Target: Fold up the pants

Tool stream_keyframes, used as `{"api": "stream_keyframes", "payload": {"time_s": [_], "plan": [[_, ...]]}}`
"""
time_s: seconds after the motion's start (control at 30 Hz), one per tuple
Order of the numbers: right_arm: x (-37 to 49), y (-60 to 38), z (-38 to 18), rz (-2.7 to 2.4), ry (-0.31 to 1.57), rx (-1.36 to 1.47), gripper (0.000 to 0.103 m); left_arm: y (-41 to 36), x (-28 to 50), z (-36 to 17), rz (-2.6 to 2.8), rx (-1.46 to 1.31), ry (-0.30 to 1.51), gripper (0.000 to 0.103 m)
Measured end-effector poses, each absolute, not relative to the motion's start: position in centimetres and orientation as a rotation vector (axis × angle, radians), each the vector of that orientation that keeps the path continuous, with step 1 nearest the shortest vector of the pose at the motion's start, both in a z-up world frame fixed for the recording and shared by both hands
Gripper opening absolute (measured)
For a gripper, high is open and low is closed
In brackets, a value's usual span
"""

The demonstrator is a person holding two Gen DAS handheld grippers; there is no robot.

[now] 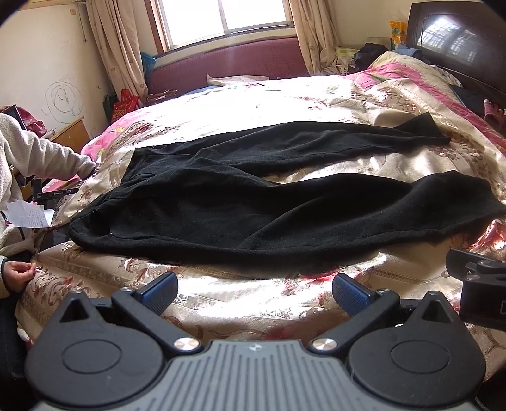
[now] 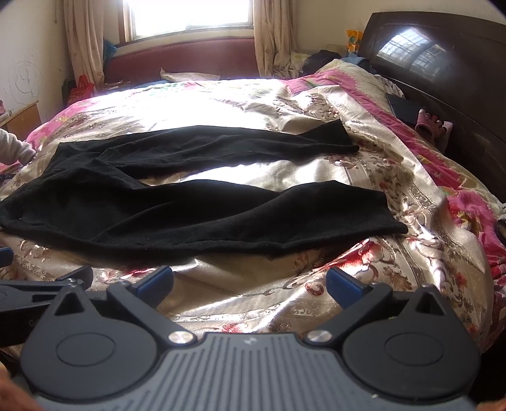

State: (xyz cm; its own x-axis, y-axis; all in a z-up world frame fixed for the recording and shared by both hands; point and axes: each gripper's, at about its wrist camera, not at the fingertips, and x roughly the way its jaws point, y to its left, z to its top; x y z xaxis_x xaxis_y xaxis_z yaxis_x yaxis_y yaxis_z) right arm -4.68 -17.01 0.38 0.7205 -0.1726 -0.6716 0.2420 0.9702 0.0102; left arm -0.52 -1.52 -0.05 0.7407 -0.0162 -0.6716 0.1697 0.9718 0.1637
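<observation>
Black pants (image 1: 221, 202) (image 2: 177, 208) lie flat on a floral satin bedspread (image 1: 268, 300) (image 2: 411, 205), waist to the left and both legs spread apart toward the right. My left gripper (image 1: 254, 289) hovers open above the near edge of the bed, short of the pants' near leg, nothing between its blue pads. My right gripper (image 2: 249, 283) is also open and empty, just short of the same leg's lower edge. The right gripper's body shows at the right edge of the left wrist view (image 1: 480, 291).
A person in a white fleece sleeve (image 1: 38, 148) stands at the left of the bed, a hand (image 1: 17, 276) near its corner. A dark headboard (image 2: 442, 72) lies right, a window (image 1: 221, 15) and maroon bench (image 1: 227, 66) behind, a wooden nightstand (image 1: 71, 132) left.
</observation>
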Motion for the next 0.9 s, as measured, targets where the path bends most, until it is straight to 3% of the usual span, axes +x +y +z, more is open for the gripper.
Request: {"api": "stream_keyframes", "payload": {"time_s": [0.9], "plan": [[-4.36,-17.3,0.68,-0.216,0.713,0.119,0.102,-1.07,-0.4,0.41,-0.112,0.217,0.711,0.103]]}}
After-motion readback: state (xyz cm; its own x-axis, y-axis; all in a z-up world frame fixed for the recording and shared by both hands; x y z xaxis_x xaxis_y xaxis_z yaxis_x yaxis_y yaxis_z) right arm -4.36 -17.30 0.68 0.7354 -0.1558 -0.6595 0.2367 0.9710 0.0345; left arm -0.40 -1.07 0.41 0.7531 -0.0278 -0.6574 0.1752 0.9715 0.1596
